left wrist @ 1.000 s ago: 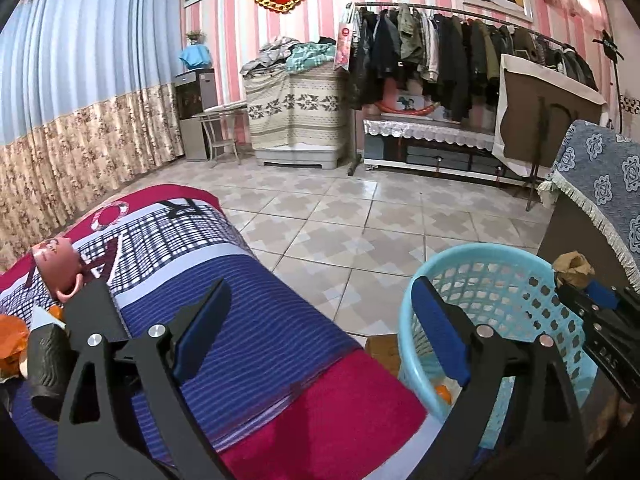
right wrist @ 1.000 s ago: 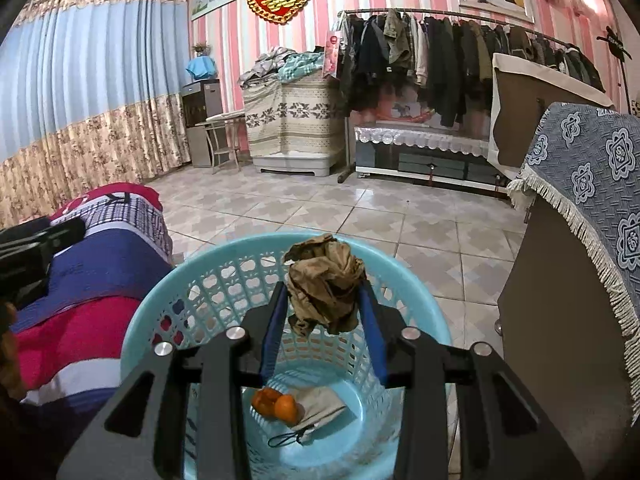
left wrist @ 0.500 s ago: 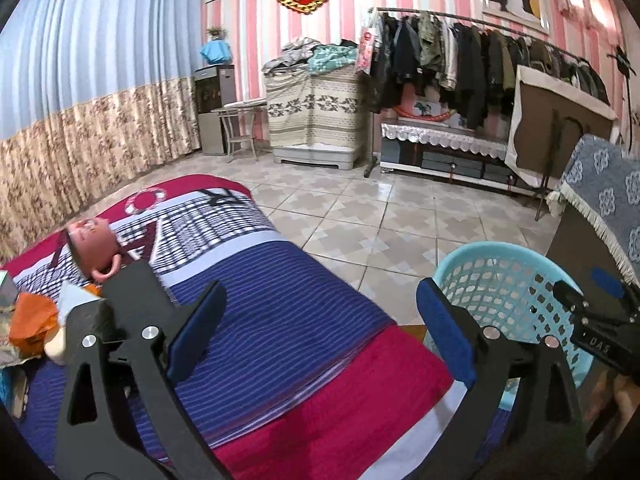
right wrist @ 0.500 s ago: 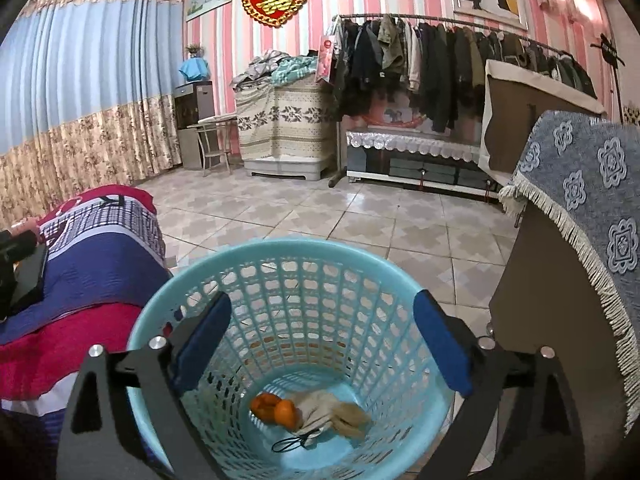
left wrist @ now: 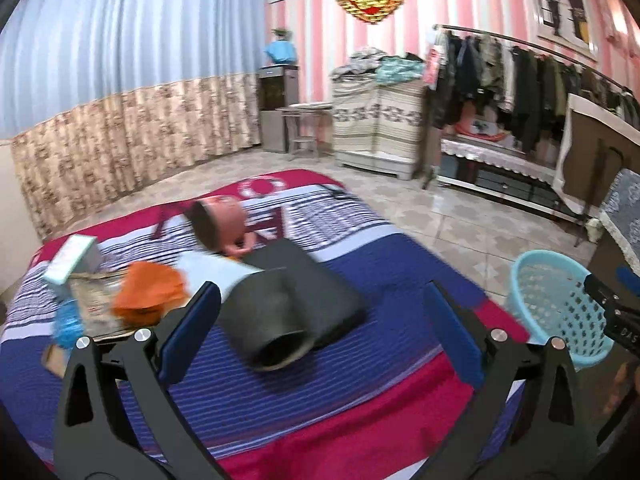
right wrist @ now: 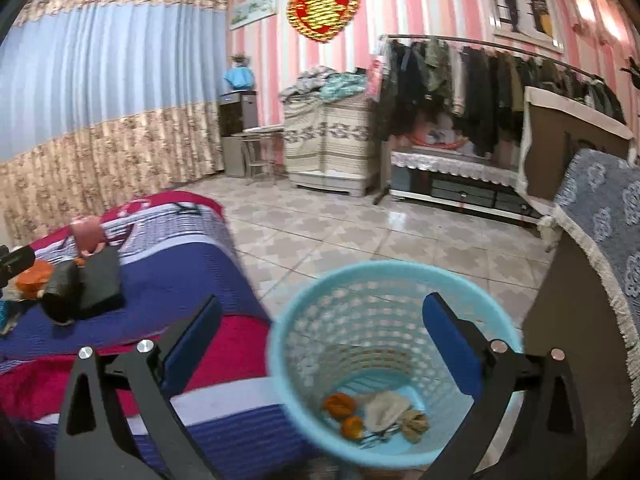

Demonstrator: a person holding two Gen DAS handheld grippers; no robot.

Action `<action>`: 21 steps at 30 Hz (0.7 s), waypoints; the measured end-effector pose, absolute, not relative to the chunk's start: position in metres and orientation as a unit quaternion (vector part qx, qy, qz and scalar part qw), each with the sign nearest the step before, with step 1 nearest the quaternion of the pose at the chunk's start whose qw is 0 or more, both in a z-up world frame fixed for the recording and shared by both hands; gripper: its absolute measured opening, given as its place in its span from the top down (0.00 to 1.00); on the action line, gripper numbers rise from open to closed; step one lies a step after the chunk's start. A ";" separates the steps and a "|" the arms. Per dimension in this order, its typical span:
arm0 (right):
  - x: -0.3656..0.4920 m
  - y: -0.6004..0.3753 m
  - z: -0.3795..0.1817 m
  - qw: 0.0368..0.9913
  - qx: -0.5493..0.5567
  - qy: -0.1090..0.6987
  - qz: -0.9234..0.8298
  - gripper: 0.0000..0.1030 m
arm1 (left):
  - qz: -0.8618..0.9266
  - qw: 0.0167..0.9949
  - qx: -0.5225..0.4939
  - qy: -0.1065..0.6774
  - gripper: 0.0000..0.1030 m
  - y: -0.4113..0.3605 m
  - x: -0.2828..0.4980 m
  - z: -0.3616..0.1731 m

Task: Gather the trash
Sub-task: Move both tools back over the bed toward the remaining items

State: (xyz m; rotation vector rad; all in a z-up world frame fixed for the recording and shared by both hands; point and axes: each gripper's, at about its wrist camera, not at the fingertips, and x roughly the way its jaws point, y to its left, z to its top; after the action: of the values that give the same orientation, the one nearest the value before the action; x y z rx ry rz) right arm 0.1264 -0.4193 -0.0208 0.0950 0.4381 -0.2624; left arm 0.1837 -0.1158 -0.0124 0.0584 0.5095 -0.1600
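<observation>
- Two grippers, both empty: the left gripper (left wrist: pixel 320 330) and the right gripper (right wrist: pixel 322 342) each show blue pads standing wide apart, with the jaws opening to their widest and nothing between them.
- Change just made: a second ago the right gripper pinched a crumpled brown paper wad (right wrist: pixel 414 424) above the pale blue perforated plastic basket (right wrist: pixel 400 276); that wad now lies on the basket floor beside orange peel pieces (right wrist: pixel 340 404) and a pale crumpled tissue (right wrist: pixel 386 406). One piece of trash is thus delivered.
- Left wrist view: it has swung from the basket toward the striped blue, white and crimson bedspread (left wrist: pixel 360 400), bringing the remaining clutter into sight.
- Remaining trash, judged: a crumpled orange wrapper (left wrist: pixel 146 292), flat brown paper scraps (left wrist: pixel 94 304) and a small blue crinkled item (left wrist: pixel 68 322) at the left of the bedspread, near a white and teal carton (left wrist: pixel 72 260).
- Other objects there: a dark grey cylindrical cup lying on its side (left wrist: pixel 266 320) against a flat black case (left wrist: pixel 316 280), and a pink ceramic mug (left wrist: pixel 218 224) behind; these look unlike trash.
- Next step, judged: the left gripper reaches for the orange wrapper, which is well apart from the basket.
</observation>
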 end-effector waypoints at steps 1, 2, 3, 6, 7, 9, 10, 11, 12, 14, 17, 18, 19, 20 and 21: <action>0.127 -0.410 -0.019 0.968 0.042 0.215 -0.122 0.05 | -0.071 0.965 0.027 0.253 0.05 -0.106 0.182 -0.012; 0.128 -0.399 -0.018 0.970 0.037 0.213 -0.114 0.05 | -0.063 0.965 0.027 0.252 0.05 -0.096 0.180 -0.011; 0.128 -0.389 -0.016 0.971 0.034 0.212 -0.105 0.05 | -0.051 0.967 0.028 0.250 0.05 -0.085 0.177 -0.010; 0.129 -0.361 -0.017 0.974 0.028 0.211 -0.079 0.05 | -0.023 0.968 0.032 0.247 0.05 -0.058 0.171 -0.011; 0.129 -0.353 -0.017 0.974 0.026 0.212 -0.072 0.05 | -0.014 0.968 0.032 0.248 0.05 -0.051 0.169 -0.013; 0.130 -0.335 -0.018 0.975 0.017 0.213 -0.057 0.05 | 0.003 0.968 0.032 0.249 0.05 -0.033 0.164 -0.017; 0.131 -0.327 -0.019 0.975 0.012 0.214 -0.050 0.05 | 0.011 0.968 0.034 0.250 0.05 -0.026 0.163 -0.020; 0.131 -0.318 -0.020 0.976 0.002 0.215 -0.041 0.05 | 0.019 0.967 0.035 0.251 0.05 -0.020 0.162 -0.024; 0.132 -0.311 -0.021 0.976 -0.005 0.216 -0.036 0.05 | 0.026 0.966 0.036 0.253 0.05 -0.014 0.161 -0.027; 0.134 -0.296 -0.025 0.975 -0.024 0.219 -0.028 0.05 | 0.038 0.965 0.035 0.259 0.05 -0.002 0.159 -0.035; 0.136 -0.281 -0.034 0.973 -0.038 0.226 -0.016 0.05 | 0.054 0.963 0.032 0.260 0.05 0.013 0.160 -0.044; 0.137 -0.277 -0.037 0.973 -0.040 0.229 -0.011 0.05 | 0.062 0.963 0.031 0.262 0.05 0.019 0.160 -0.050; 0.138 -0.274 -0.040 0.972 -0.042 0.232 -0.007 0.05 | 0.066 0.962 0.031 0.264 0.05 0.024 0.162 -0.053; 0.139 -0.270 -0.043 0.971 -0.046 0.236 -0.004 0.05 | 0.070 0.961 0.032 0.266 0.05 0.026 0.163 -0.057; 0.140 -0.267 -0.046 0.970 -0.050 0.239 -0.002 0.05 | 0.075 0.959 0.033 0.270 0.05 0.030 0.165 -0.061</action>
State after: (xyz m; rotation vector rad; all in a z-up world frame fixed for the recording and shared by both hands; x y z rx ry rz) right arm 0.1398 -0.2674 -0.0461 -0.1001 0.4838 -0.0035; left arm 0.1648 0.0301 -0.0614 0.0663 0.5470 0.1514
